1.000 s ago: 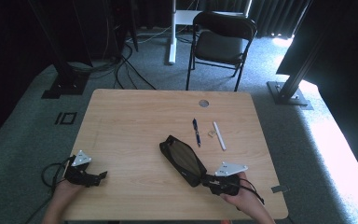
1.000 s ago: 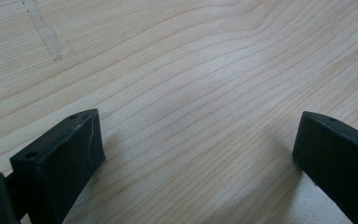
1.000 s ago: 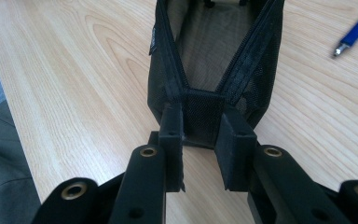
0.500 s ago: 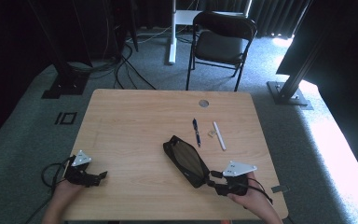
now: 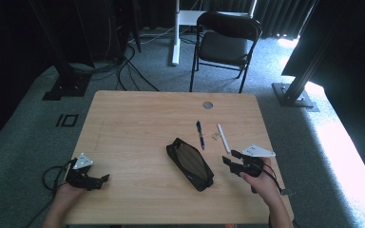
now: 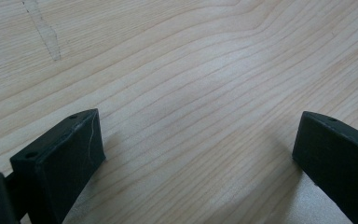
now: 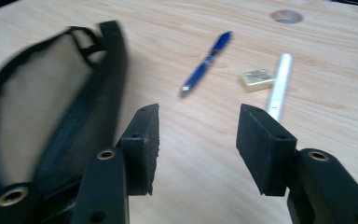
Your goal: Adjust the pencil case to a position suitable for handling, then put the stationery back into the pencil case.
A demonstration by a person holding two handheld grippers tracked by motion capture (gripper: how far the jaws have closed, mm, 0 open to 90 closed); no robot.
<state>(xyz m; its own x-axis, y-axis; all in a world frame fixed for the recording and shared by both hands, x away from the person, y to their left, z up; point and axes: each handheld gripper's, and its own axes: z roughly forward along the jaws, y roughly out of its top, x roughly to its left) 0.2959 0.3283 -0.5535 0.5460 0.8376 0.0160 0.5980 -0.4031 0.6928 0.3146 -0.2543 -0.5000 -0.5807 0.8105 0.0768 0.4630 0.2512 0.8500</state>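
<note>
Your right gripper point(image 5: 231, 160), jaws just opened and empty, sits near the tabletop's right edge. The black mesh pouch point(image 5: 190, 164) probably lies diagonally just left. Left gripper point(image 5: 98, 180) rests wide open.

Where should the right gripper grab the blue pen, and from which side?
Grip the blue pen at mid-barrel, coming down from above with the right gripper turned so its jaws straddle the barrel. It lies flat on the table, clear of the pouch and eraser.
</note>
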